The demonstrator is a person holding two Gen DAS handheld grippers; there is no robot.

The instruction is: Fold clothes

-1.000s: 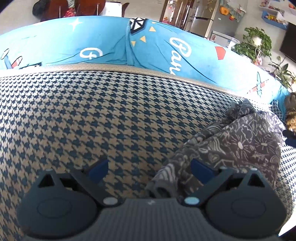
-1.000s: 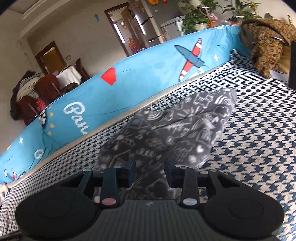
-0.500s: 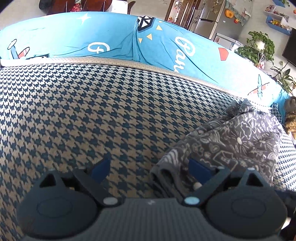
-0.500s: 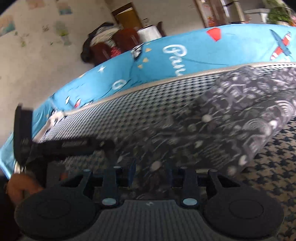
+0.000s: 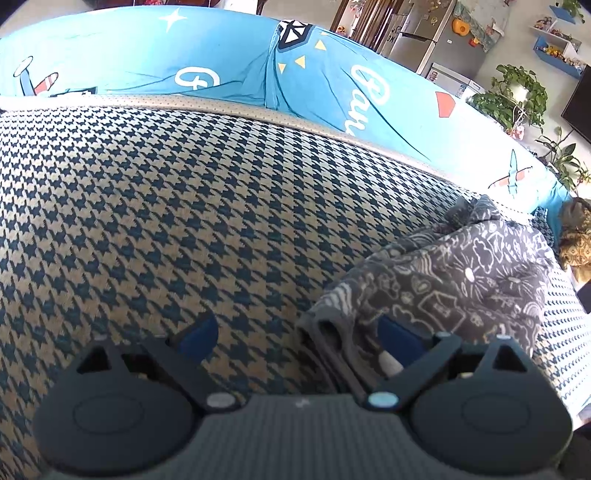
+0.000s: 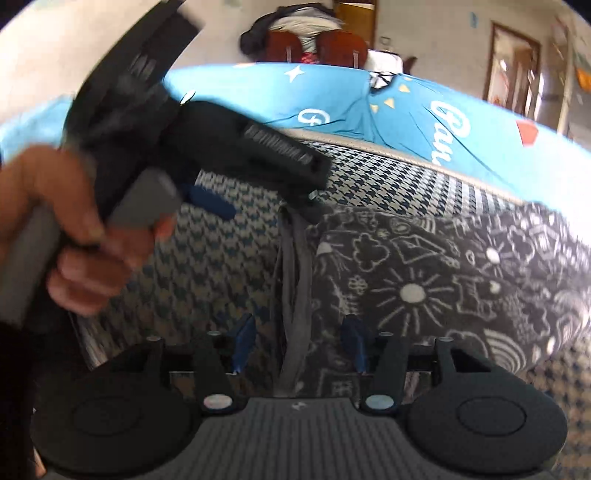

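A dark grey garment [image 5: 461, 280] with white doodle print lies bunched on the houndstooth sofa seat [image 5: 166, 221]. My left gripper [image 5: 297, 334] stands open over the seat, and the garment's folded edge lies just inside its right finger. In the right wrist view the garment [image 6: 424, 280] fills the right half. My right gripper [image 6: 299, 343] has its jaws opening, with the garment's grey edge band loose between the pads. A hand [image 6: 74, 236] holds the left gripper [image 6: 258, 203] just ahead of the right one, at the same edge.
A blue printed cover [image 5: 295, 81] drapes the sofa back behind the seat. A brown patterned cloth [image 5: 576, 240] lies at the far right end. Potted plants [image 5: 517, 92] and a fridge [image 5: 417, 33] stand beyond the sofa. Bare seat stretches to the left.
The right gripper swung left along the garment and rolled, bringing the left gripper and its hand into view. Its jaws went from shut on the fabric to apart. The left gripper barely moved.
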